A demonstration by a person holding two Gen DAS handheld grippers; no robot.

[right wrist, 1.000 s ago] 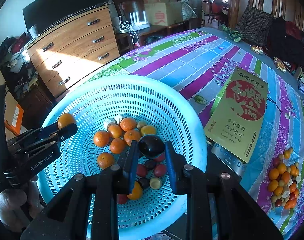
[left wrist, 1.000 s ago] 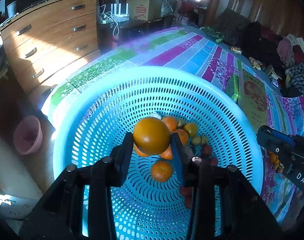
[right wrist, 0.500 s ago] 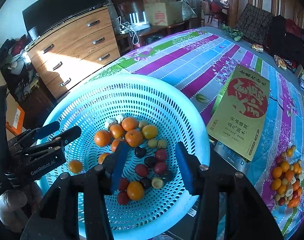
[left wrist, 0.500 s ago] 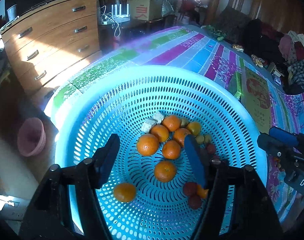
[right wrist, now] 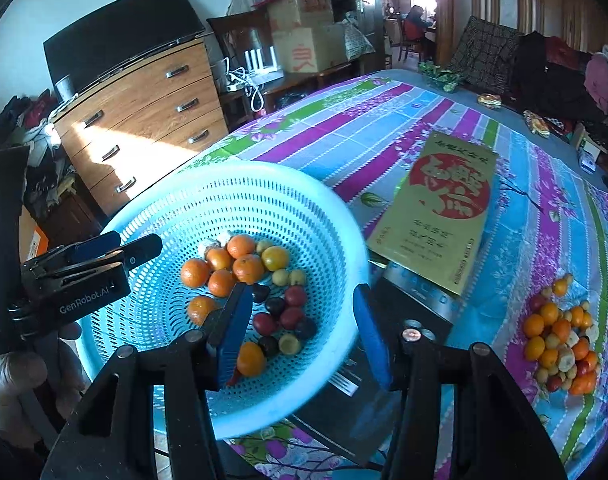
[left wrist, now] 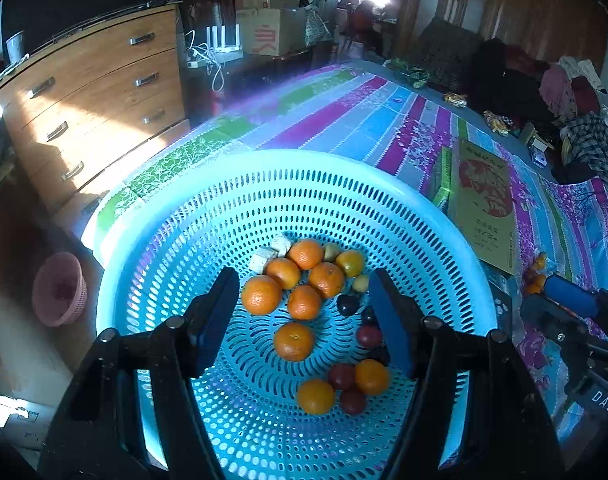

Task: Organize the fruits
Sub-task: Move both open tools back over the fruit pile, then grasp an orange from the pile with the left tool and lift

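A light blue perforated basket [left wrist: 304,160] [right wrist: 240,168] holds several oranges [left wrist: 294,340], dark plums [left wrist: 347,304] and small yellow fruits. My left gripper [left wrist: 302,276] hangs open above the basket's middle with nothing between its fingers; in the right wrist view the left gripper [right wrist: 138,246] sits over the basket's left rim. My right gripper [right wrist: 302,291] is over the basket's right side, its jaws opening and empty; the left wrist view catches it [left wrist: 563,292] at the right edge. A pile of mixed fruit [right wrist: 559,336] lies on the striped tablecloth to the right.
A gold box with a red seal [right wrist: 443,208] lies on a dark box [right wrist: 415,304] just right of the basket. A wooden dresser [right wrist: 144,120] stands beyond the table's left edge, and a pink basket [left wrist: 60,288] sits on the floor. A hand [right wrist: 20,372] holds the left gripper.
Both grippers opened: the left let go of an orange and the right a dark plum, and both fruits now lie in the basket. Both grippers drew back and up a little.
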